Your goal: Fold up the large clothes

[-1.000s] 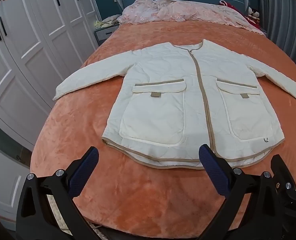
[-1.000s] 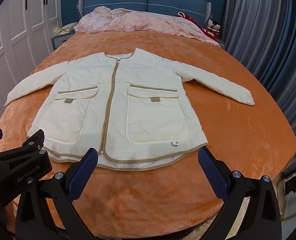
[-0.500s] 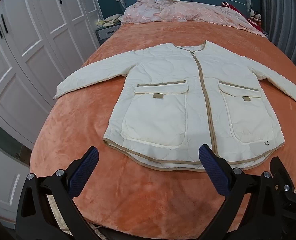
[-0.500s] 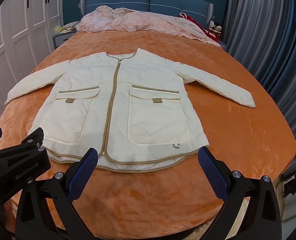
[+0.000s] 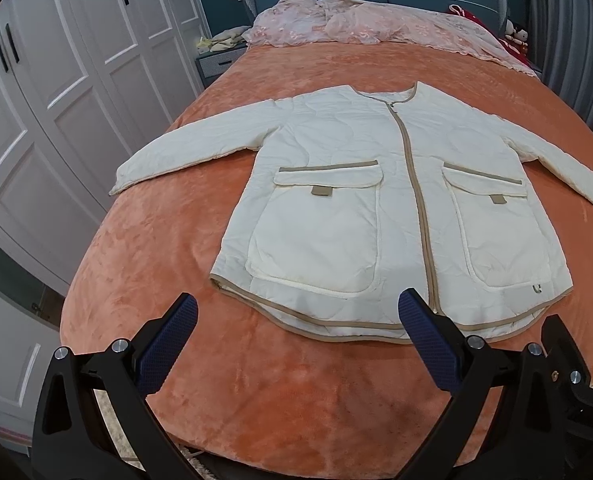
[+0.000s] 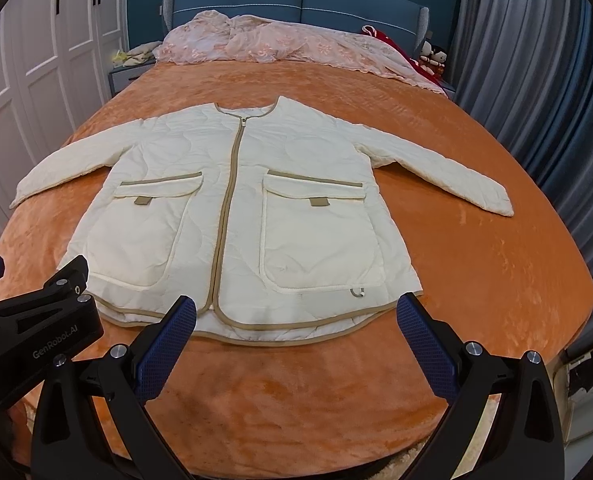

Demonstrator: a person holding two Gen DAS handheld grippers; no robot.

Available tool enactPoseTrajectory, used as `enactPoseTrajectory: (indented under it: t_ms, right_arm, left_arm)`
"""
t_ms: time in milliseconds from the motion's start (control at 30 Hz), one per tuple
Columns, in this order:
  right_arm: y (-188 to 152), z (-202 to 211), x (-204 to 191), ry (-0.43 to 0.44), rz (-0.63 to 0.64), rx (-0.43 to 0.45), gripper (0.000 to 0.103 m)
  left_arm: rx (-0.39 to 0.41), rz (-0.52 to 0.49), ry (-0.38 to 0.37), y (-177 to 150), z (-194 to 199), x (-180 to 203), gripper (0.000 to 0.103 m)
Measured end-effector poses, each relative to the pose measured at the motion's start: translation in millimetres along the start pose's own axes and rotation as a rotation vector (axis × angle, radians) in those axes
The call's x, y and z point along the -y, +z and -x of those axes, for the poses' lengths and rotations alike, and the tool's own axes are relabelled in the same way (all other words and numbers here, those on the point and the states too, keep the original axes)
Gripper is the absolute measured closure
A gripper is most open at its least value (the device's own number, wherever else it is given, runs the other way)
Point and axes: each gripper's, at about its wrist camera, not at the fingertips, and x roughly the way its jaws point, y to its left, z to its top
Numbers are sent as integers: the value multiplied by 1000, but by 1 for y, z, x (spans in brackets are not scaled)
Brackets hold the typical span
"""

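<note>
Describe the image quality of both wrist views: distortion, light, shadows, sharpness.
Left wrist view: strong fisheye bend, black vignette corners, the wardrobe doors bow; the cream jacket is sharp under even soft light, faint shadow near its hem. Right wrist view: same barrel distortion curving the curtains; the orange bedspread shows mild sheen, no harsh glare; the open right claw is in focus.

My jaws wear dark blue pads (image 5: 168, 344) with a fine dimpled grip, set on matt black plastic with small shiny metal screws. The jacket (image 5: 360, 208) is cream quilted cloth, softly puffed and matt, edged in tan woven binding. Under it the bed (image 6: 496, 272) carries an orange plush blanket with a faint velvety sheen.
</note>
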Motion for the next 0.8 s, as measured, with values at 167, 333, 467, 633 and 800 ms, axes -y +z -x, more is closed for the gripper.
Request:
enactPoseTrajectory:
  t_ms: [167, 333, 467, 633, 800]
  right_arm:
    - [-3, 2, -1, -4, -2, 4, 5]
    - [-2, 2, -3, -3, -1, 5, 5]
    - [-2, 1, -3, -3, -2, 6, 5]
    - [-2, 2, -3, -2, -2, 6, 5]
    - [-2, 1, -4, -1, -3, 5, 5]
  left_arm:
    - [1, 1, -1, 0, 0, -1, 5]
    - [1, 1, -1, 0, 1, -1, 5]
    - [1, 2, -1, 0, 1, -1, 5]
    - [1, 4, 0, 0, 1, -3, 5]
    - [2, 3, 0, 0, 1, -3, 5]
